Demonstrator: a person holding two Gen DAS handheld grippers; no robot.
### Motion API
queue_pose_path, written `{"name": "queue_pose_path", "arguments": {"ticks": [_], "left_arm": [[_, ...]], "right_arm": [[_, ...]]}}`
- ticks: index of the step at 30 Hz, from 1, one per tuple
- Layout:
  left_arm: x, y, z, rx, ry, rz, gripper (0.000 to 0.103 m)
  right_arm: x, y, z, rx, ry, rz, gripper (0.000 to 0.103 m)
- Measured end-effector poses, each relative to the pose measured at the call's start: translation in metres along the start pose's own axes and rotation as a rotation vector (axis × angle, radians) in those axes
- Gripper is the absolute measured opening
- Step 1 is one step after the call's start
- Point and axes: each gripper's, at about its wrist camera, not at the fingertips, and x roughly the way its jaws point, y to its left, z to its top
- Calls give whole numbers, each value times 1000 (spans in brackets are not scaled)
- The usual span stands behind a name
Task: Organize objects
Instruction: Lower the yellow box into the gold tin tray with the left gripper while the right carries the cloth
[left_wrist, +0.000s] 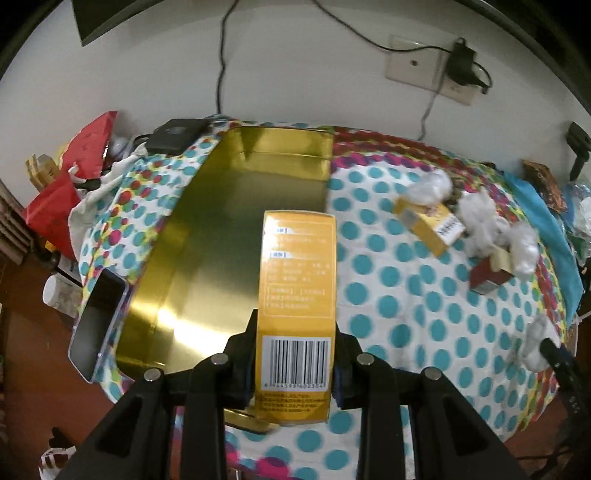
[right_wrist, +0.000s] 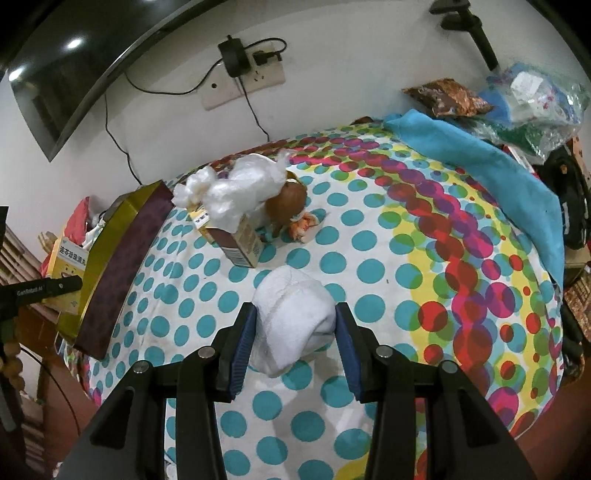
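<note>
In the left wrist view my left gripper (left_wrist: 297, 354) is shut on an orange carton with a barcode (left_wrist: 297, 280), held upright over an open gold tin (left_wrist: 221, 229) on the dotted tablecloth (left_wrist: 399, 295). The right wrist view shows my right gripper (right_wrist: 295, 312) shut on a white rolled cloth (right_wrist: 291, 295), both blue pads pressing its sides just above the cloth-covered table. Far left in that view are the gold tin's maroon side (right_wrist: 118, 258) and the orange carton (right_wrist: 68, 258). A yellow box (left_wrist: 428, 225) and a red box (left_wrist: 491, 277) lie under white crumpled wads (left_wrist: 484, 218).
A phone (left_wrist: 98, 325) lies left of the tin, near the table's edge. A brown rounded object (right_wrist: 288, 199) sits behind the small box (right_wrist: 240, 240). A blue cloth (right_wrist: 480, 158) and plastic bags (right_wrist: 532, 110) crowd the far right. A wall socket with cables (right_wrist: 243, 77) is behind the table.
</note>
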Motion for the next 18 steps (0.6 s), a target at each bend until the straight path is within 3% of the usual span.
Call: {"name": "queue_pose_path", "arguments": {"ticks": [9, 18], "left_arm": [[48, 40, 5, 6, 80, 11, 30], [60, 54, -4, 4, 95, -21, 32]], "right_arm": [[-12, 20, 3, -11, -20, -12, 40], [-12, 68, 6, -103, -3, -2, 40]]}}
